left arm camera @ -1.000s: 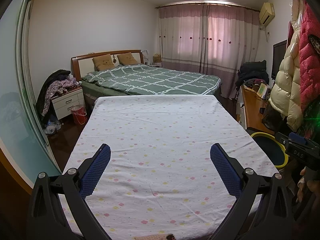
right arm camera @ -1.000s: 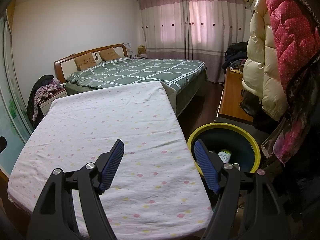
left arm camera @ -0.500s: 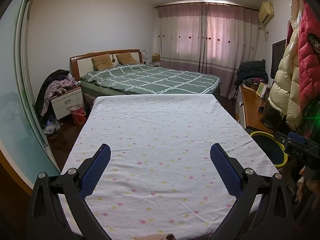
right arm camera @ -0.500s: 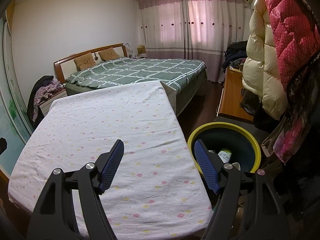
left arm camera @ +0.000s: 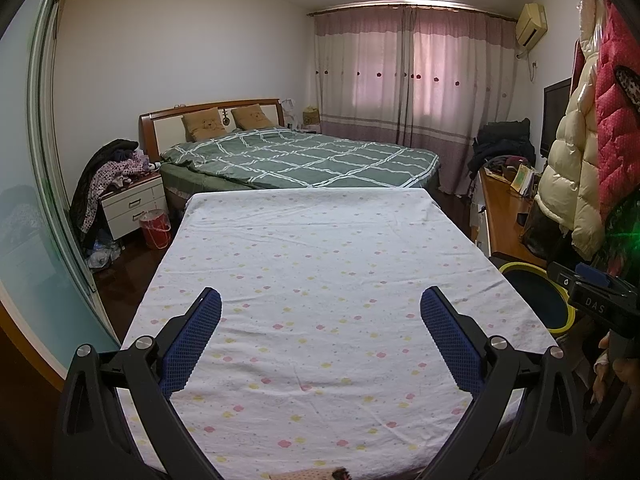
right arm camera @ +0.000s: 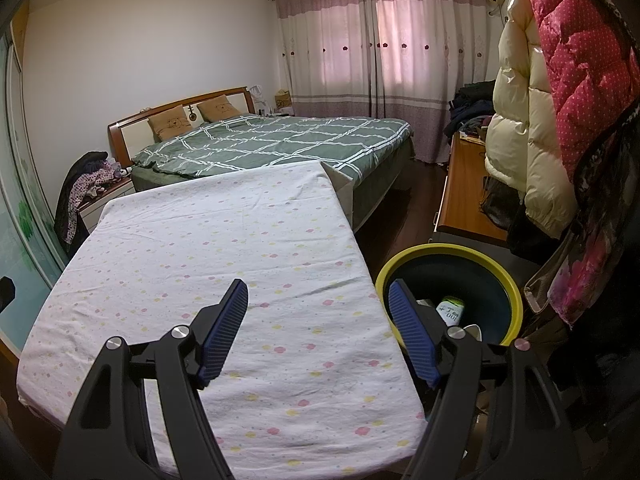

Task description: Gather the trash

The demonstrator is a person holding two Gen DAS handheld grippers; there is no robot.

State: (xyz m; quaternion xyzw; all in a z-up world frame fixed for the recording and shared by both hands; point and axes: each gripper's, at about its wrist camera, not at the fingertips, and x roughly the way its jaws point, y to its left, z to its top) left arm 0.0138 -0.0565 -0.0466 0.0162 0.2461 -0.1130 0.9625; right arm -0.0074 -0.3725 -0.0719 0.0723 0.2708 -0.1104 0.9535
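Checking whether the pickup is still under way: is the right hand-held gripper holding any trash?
No, the right hand-held gripper is open with nothing between its fingers, above the flowered sheet beside the yellow-rimmed bin.

Yellow-rimmed bin [right arm camera: 516, 300]; flower-dotted white sheet [right arm camera: 224, 248]

Bedroom, plain white walls [left arm camera: 180, 48], white ceiling, dark wood floor [right arm camera: 420, 196].
Far wall: full-height pink and white curtains [left arm camera: 408, 76], drawn, daylight glowing through the middle; air conditioner [left arm camera: 531, 24] mounted high at their right.
Double bed [left arm camera: 304, 156], wooden headboard, green checked quilt, two brown pillows [left arm camera: 204, 124].
White two-drawer nightstand [left arm camera: 134, 204] beside the bed, heaped with clothes; red basket [left arm camera: 154, 226] on the floor just beside it.
Left side: glass sliding door [left arm camera: 28, 200].
Right side: wooden desk [right arm camera: 466, 196], cluttered at its far end; television [left arm camera: 556, 114]; hanging cream puffer coat [right arm camera: 520, 120] and red dotted quilted coat [right arm camera: 580, 60].
Foreground: flat surface under a white floral sheet [left arm camera: 320, 280].
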